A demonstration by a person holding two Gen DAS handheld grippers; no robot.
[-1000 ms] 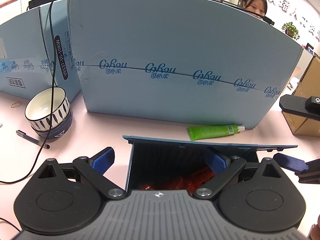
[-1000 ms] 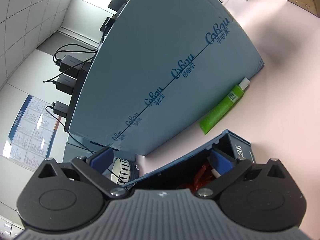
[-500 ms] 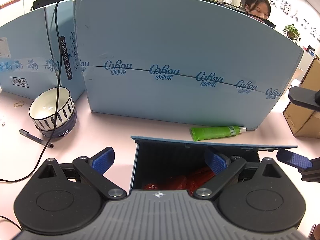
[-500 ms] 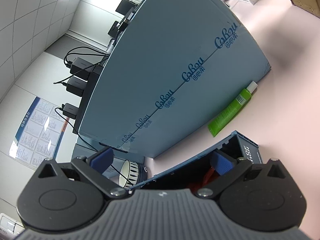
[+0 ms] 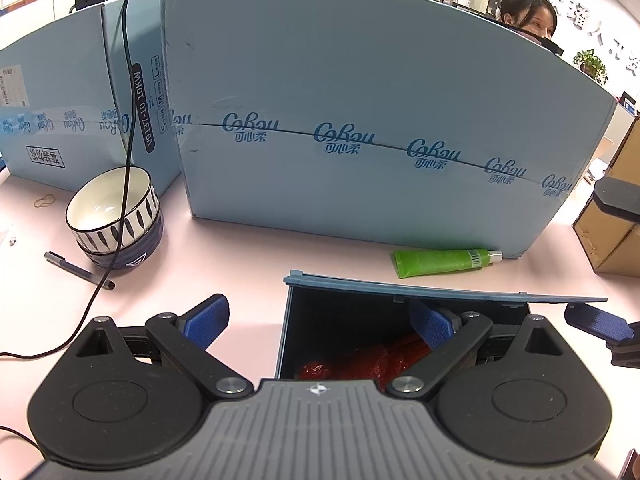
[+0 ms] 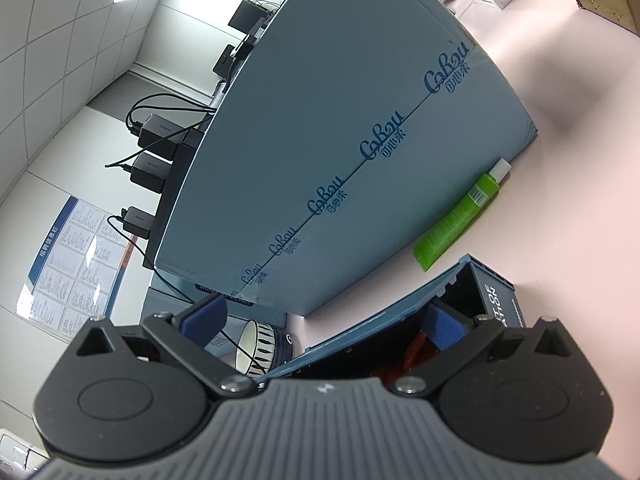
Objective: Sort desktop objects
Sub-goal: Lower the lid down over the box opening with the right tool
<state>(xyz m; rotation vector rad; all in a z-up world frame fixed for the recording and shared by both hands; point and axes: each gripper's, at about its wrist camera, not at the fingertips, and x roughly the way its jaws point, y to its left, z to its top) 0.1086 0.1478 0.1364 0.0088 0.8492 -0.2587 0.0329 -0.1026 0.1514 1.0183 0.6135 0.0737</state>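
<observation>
A dark blue storage box (image 5: 400, 292) stands open on the pink desk, with a red crinkly packet (image 5: 360, 362) inside; the box also shows in the right wrist view (image 6: 492, 300). My left gripper (image 5: 318, 322) is open and empty, hovering over the box's left wall, its right finger above the box's opening. My right gripper (image 6: 332, 320) is open and empty, tilted, straddling the box's far wall; one of its fingertips (image 5: 596, 322) shows in the left wrist view. A green tube (image 5: 444, 261) lies behind the box against the big carton, seen also in the right wrist view (image 6: 460, 216).
Large light-blue cartons (image 5: 360, 120) wall off the back of the desk. Stacked striped bowls (image 5: 116, 216) with a black cable (image 5: 124, 120) hanging across them, a pen (image 5: 78, 270) and a rubber band (image 5: 45, 200) sit left. A brown cardboard box (image 5: 612, 224) stands right.
Both grippers have drawn back and up a little from the box, so the scene has shifted right and down in the left wrist view. The jaws stay open; nothing on the desk moved.
</observation>
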